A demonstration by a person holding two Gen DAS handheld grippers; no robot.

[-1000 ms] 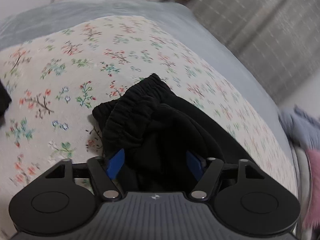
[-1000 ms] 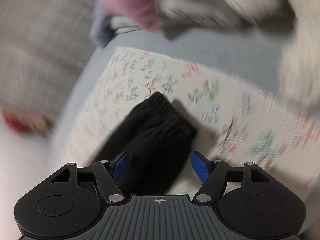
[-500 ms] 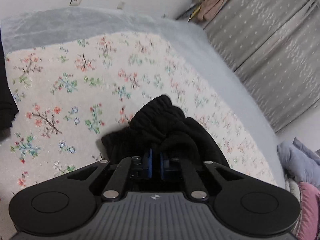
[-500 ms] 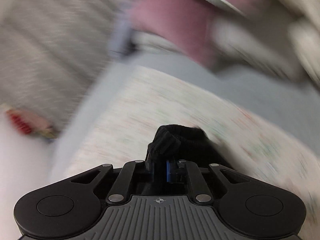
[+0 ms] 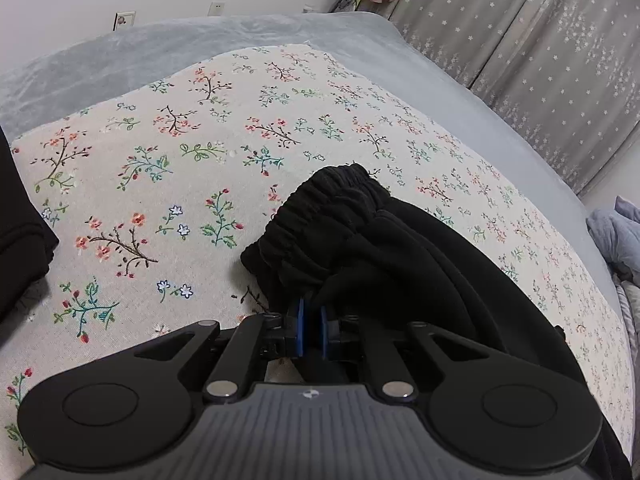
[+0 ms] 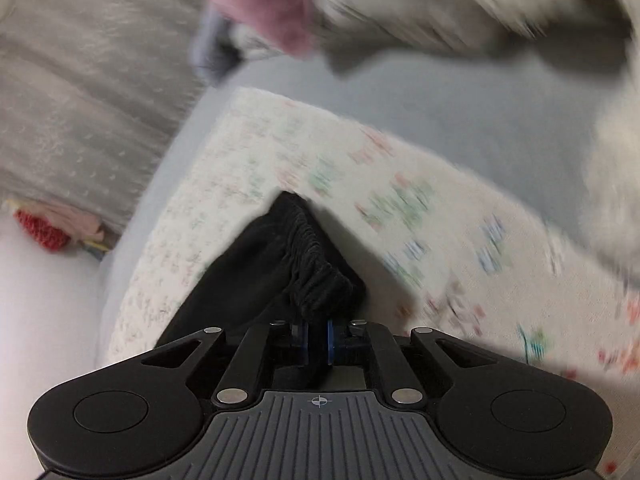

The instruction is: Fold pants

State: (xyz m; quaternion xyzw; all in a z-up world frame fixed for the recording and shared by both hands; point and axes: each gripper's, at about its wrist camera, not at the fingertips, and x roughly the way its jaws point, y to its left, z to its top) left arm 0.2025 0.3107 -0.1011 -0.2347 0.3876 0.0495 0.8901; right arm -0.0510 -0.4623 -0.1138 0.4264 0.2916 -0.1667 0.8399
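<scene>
Black pants (image 5: 384,248) with a gathered elastic waistband lie on a floral cloth (image 5: 168,152) spread over a bed. My left gripper (image 5: 311,332) is shut on a bunch of the black fabric just behind the waistband, its blue pads pinching the cloth. In the right wrist view, which is blurred, the same black pants (image 6: 272,272) show their ribbed waistband edge, and my right gripper (image 6: 317,340) is shut on that fabric too. The rest of the pants runs back under both grippers, out of sight.
Another dark garment (image 5: 20,232) lies at the left edge of the floral cloth. A grey bedsheet (image 5: 460,80) borders the cloth, with starred grey curtains (image 5: 552,52) beyond. Blue-grey clothes (image 5: 620,236) are heaped at the right; pink and white blurred laundry (image 6: 272,4) sits ahead of the right gripper.
Both grippers were open around the pants a second ago; each has since closed on the black fabric. The right view has swung and stays blurred.
</scene>
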